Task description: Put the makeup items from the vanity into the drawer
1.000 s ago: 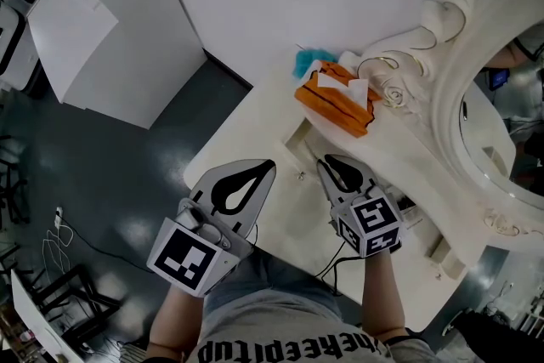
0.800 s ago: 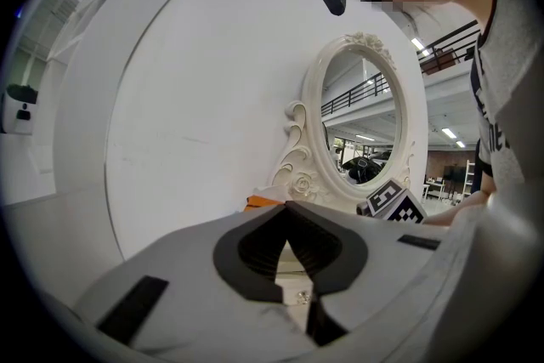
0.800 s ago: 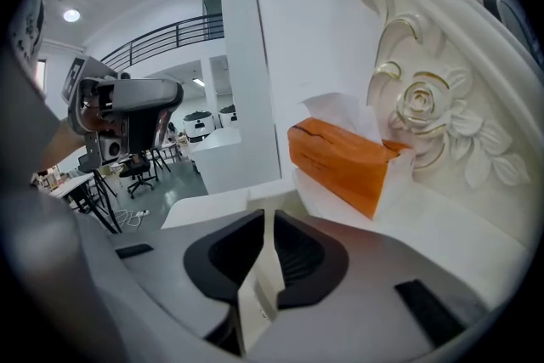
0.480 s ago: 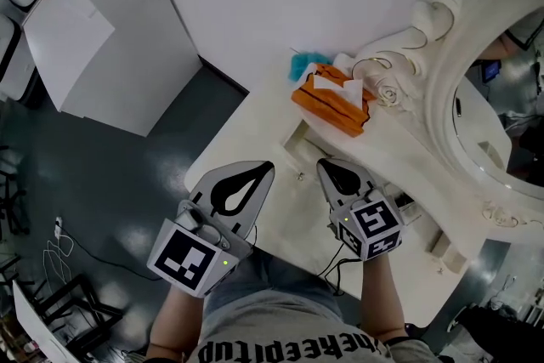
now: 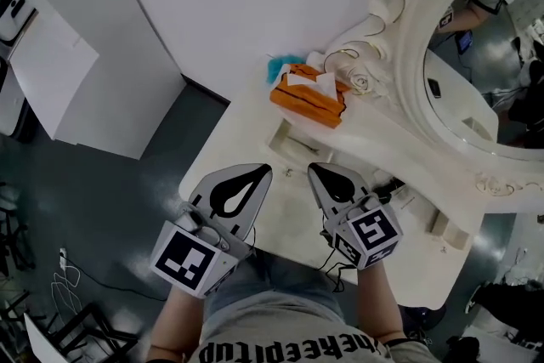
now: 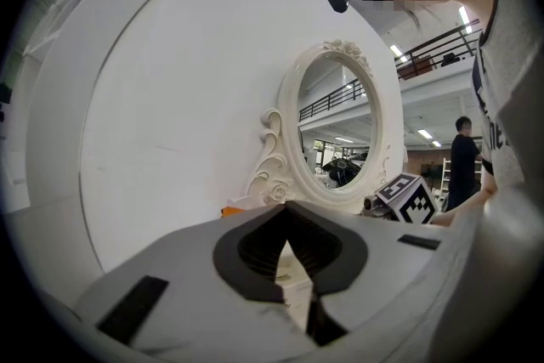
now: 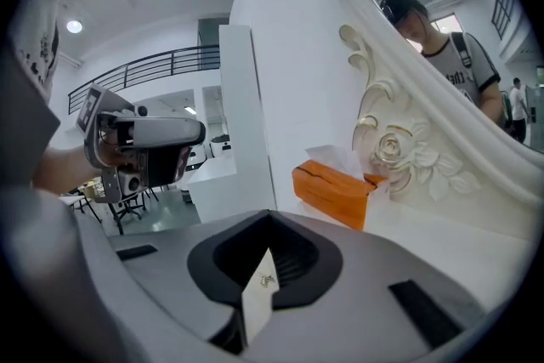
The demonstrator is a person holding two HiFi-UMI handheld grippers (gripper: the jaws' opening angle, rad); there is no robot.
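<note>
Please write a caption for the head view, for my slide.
Left gripper and right gripper, both shut, at a white vanity with an orange tissue box.

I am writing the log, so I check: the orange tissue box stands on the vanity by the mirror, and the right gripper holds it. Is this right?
No. The right gripper holds nothing: its jaws are together and empty, apart from the orange tissue box, as the right gripper view shows. The rest is right.

A white vanity [image 5: 240, 144] carries an orange tissue box [image 5: 306, 100], just beside its carved oval mirror [image 5: 484, 72].
</note>
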